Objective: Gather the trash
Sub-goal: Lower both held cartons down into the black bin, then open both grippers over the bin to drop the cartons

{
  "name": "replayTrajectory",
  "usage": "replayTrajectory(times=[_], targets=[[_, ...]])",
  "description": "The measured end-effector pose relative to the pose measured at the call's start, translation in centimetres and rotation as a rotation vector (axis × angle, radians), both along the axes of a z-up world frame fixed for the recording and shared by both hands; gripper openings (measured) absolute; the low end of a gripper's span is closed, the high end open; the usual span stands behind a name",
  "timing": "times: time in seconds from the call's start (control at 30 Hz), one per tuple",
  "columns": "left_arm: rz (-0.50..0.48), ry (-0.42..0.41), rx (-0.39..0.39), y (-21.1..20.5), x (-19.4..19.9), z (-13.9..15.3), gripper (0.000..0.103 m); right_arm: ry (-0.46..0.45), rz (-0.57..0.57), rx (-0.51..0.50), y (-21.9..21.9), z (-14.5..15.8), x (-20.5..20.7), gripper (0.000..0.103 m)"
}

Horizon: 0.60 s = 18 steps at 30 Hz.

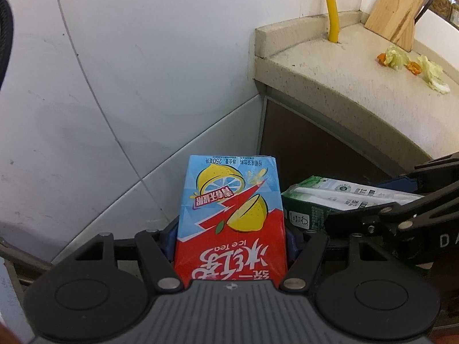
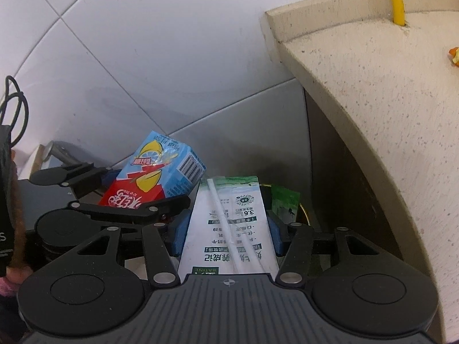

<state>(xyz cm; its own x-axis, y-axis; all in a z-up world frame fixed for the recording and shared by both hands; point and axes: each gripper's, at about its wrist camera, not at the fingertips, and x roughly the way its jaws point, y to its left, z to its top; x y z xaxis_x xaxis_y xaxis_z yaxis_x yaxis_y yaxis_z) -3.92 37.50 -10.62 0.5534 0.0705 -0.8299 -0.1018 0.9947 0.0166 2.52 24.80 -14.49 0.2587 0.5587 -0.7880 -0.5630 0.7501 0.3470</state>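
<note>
My left gripper (image 1: pixel 231 238) is clamped on a glossy red-and-blue ice tea carton (image 1: pixel 231 218), rectangular. My right gripper (image 2: pixel 228 233) pinches a white-green milk carton (image 2: pixel 229 229) with its wrapped straw (image 2: pixel 229 223), left of the speckled stone counter (image 2: pixel 373 91).

Wooden knife block (image 1: pixel 394 13), yellow hose (image 1: pixel 332 8), speckled countertop (image 1: pixel 344 68), white wall tiles (image 1: pixel 129 57)
</note>
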Motion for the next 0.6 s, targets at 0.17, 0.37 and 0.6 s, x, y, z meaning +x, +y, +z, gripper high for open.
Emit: replayTrajectory(times=[0.17, 0.37, 0.6], targets=[[0.001, 0.015, 0.005, 0.0, 0.2, -0.1, 0.064, 0.006, -0.005, 0.002, 0.2, -0.2, 0.1, 0.061], [-0.006, 0.04, 0.018, -0.1, 0.7, -0.4, 0.065, 0.02, -0.017, -0.01, 0.2, -0.9, 0.4, 0.061], [0.003, 0.069, 0.035, -0.1, 1.4, -1.0, 0.071, 0.042, -0.023, -0.027, 0.7, -2.0, 0.8, 0.062]])
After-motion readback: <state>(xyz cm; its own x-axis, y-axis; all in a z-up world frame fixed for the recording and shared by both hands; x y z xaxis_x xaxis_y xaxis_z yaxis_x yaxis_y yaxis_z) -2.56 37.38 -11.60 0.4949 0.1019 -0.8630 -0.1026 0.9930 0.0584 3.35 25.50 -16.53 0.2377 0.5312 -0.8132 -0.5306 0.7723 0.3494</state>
